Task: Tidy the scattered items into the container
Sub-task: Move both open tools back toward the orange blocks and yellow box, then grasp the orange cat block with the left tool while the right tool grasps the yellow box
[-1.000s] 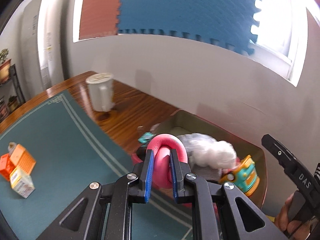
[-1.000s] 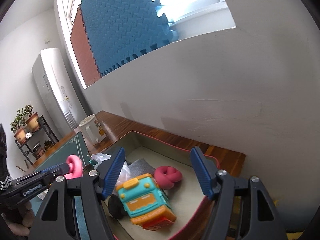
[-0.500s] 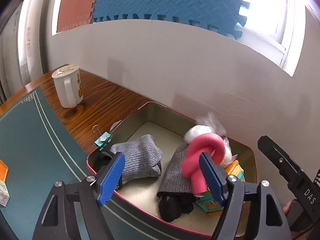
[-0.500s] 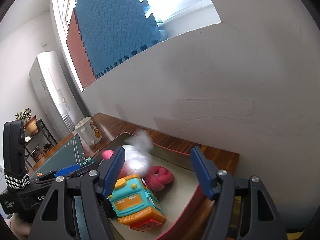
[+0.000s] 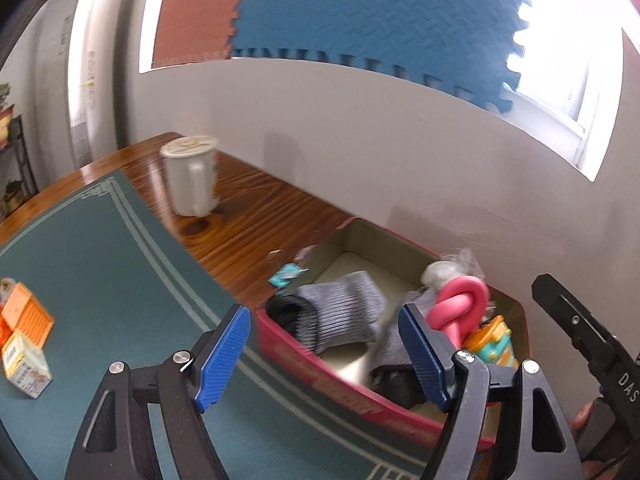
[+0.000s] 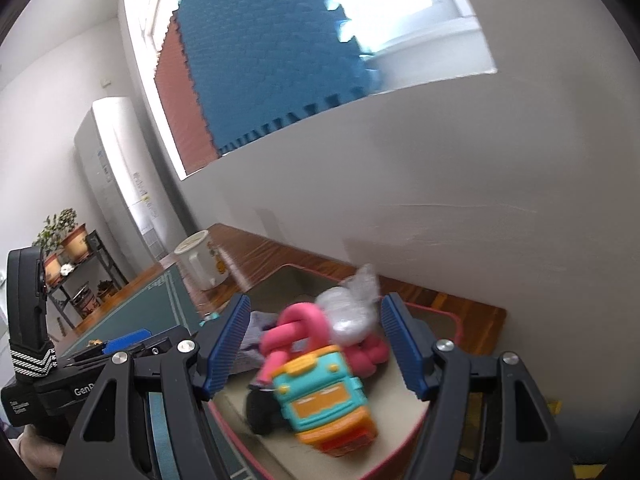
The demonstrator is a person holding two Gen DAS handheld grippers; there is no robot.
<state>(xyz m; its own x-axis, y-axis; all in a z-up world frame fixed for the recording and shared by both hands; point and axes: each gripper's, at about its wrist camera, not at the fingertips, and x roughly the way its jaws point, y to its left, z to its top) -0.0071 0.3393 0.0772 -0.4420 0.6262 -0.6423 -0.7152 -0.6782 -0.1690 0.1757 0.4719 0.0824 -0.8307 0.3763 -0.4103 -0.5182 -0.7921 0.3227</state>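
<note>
A red-rimmed container [image 5: 320, 364] stands on the table by the wall. In it lie grey socks [image 5: 340, 312], a pink knotted ring [image 5: 460, 308], a clear plastic bundle [image 5: 448, 268] and a teal-orange toy truck [image 5: 494, 340]. My left gripper [image 5: 328, 356] is open and empty just in front of the container. My right gripper [image 6: 316, 344] is open and empty above the container, over the toy truck [image 6: 324, 400] and the pink ring [image 6: 296, 328]. A second pink ring [image 6: 372, 356] lies behind the truck. Orange blocks [image 5: 26, 316] and a small carton [image 5: 26, 364] lie on the green mat.
A white mug [image 5: 192, 176] stands on the wooden table [image 5: 248, 216] near the wall. A teal binder clip [image 5: 286, 274] lies by the container's left corner. The green mat [image 5: 100, 272] covers the near table. The white wall runs close behind the container.
My left gripper opened and let the pink ring drop into the container, then pulled back and swung left. The ring now rests on the truck and sock. The right gripper stayed open.
</note>
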